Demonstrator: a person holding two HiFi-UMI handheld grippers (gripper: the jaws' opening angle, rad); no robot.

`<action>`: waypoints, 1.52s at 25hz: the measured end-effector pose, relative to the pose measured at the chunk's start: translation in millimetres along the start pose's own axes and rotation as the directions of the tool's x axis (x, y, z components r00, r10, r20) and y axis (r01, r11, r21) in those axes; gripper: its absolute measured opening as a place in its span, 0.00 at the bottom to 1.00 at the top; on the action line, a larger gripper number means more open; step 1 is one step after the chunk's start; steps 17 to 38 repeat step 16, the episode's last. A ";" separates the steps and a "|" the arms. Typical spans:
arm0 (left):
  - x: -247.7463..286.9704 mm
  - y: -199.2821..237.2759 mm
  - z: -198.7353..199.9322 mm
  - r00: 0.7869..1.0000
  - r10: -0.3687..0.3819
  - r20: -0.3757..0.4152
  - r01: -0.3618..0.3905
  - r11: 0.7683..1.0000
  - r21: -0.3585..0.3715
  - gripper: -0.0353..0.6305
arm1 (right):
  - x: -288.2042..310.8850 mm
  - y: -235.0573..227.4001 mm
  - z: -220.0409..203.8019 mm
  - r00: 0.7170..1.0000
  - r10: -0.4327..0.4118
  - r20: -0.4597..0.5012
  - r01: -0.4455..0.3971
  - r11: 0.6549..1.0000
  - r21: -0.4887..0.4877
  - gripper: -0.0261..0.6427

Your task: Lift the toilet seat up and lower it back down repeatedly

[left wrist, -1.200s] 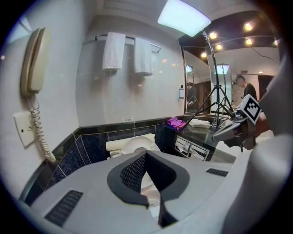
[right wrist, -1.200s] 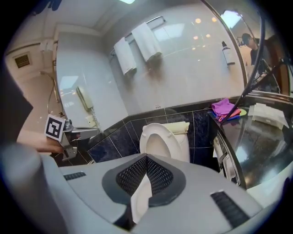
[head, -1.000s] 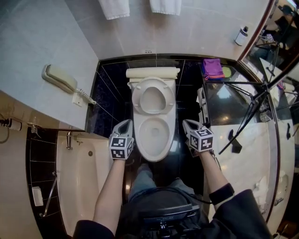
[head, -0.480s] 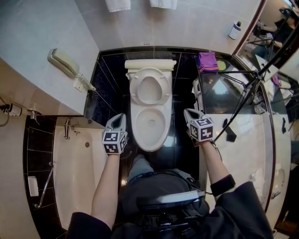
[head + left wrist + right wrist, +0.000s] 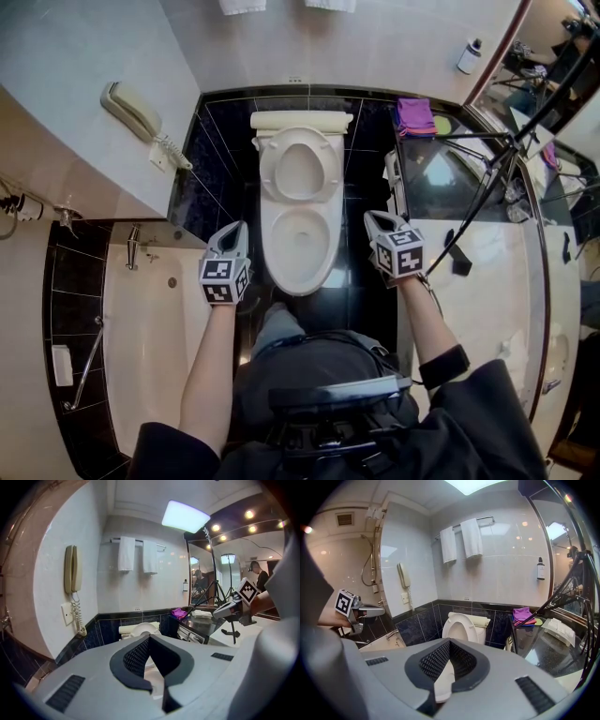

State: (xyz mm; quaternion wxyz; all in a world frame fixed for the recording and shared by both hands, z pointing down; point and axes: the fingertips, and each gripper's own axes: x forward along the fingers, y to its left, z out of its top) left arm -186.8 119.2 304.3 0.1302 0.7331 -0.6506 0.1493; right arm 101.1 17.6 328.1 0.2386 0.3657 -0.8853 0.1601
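Black glossy tiles [image 5: 361,281] surround a white porcelain toilet [image 5: 274,255] at the centre of the head view. Its smooth oval seat [image 5: 332,178] stands tipped up against the tank, above the open bowl. The seat lies ahead of both grippers and well apart from them. The left gripper [image 5: 236,231] hovers just beside the bowl's left edge, the right gripper [image 5: 374,218] near its right edge. Both pairs of ribbed black jaws are closed on nothing. Only the head view shows the whole bowl; in the left gripper view the jaws cover most of it. Only the right gripper view shows the shower hose [image 5: 363,571], upper left. A curly-corded phone [image 5: 131,110] hangs upper left.
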 end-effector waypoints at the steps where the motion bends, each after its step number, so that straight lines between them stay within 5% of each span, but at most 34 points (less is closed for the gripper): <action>1: -1.8 -0.3 -0.5 1.000 0.001 0.001 -0.001 1.000 -0.002 0.05 | -0.4 1.5 -0.2 1.000 0.001 0.000 -0.001 1.000 -0.002 0.06; 38: -3.8 -4.6 -7.2 1.000 -0.011 0.004 0.011 1.000 -0.004 0.05 | 1.3 6.3 1.9 1.000 -0.002 -0.002 0.002 1.000 -0.022 0.06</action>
